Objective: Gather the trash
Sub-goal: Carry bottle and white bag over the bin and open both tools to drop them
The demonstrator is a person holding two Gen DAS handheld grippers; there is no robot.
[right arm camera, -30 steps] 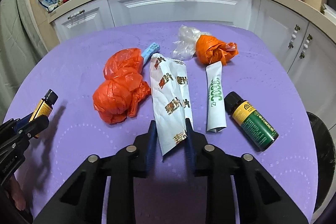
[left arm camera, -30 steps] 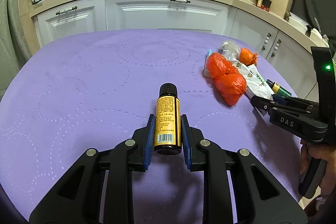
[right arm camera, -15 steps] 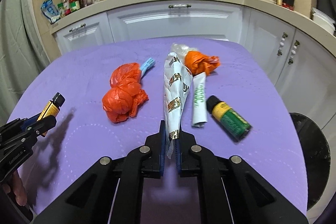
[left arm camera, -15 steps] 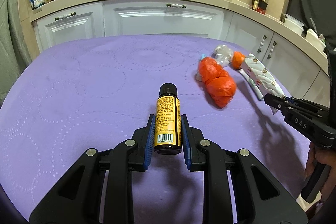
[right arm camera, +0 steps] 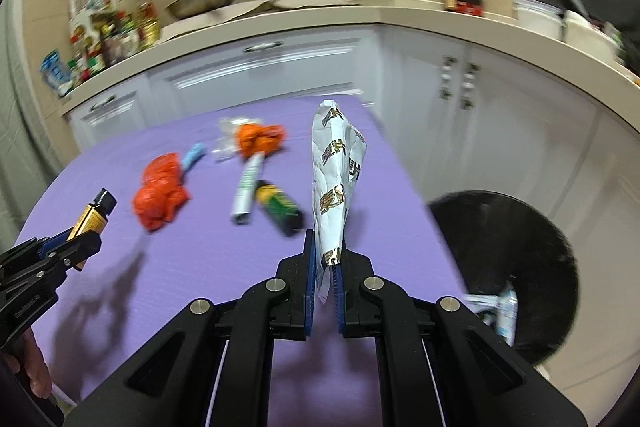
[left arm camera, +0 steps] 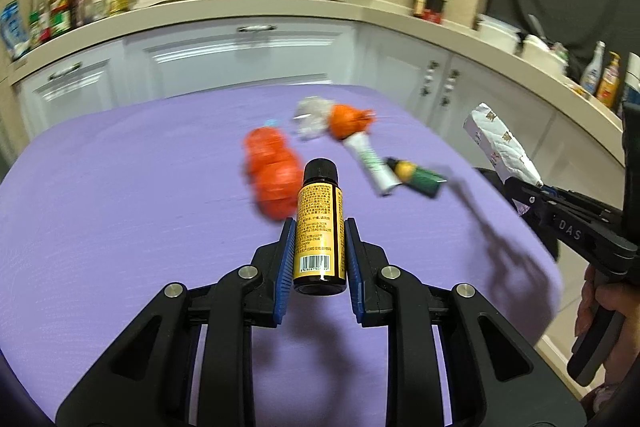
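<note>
My left gripper is shut on a small brown bottle with a yellow label, held above the purple table. My right gripper is shut on a white snack wrapper, lifted clear of the table near its right edge; the wrapper also shows in the left wrist view. On the table lie a big orange bag, a small orange bag, a white tube and a green bottle. A black trash bin sits on the floor to the right.
White kitchen cabinets and a counter with bottles, a pan and a pot stand behind the table. A blue scrap and clear plastic lie by the orange bags. Some trash lies in the bin.
My right gripper closed on the white wrapper, lifted it off the table and swung right toward the bin. My left gripper, still holding the bottle, turned right too.
</note>
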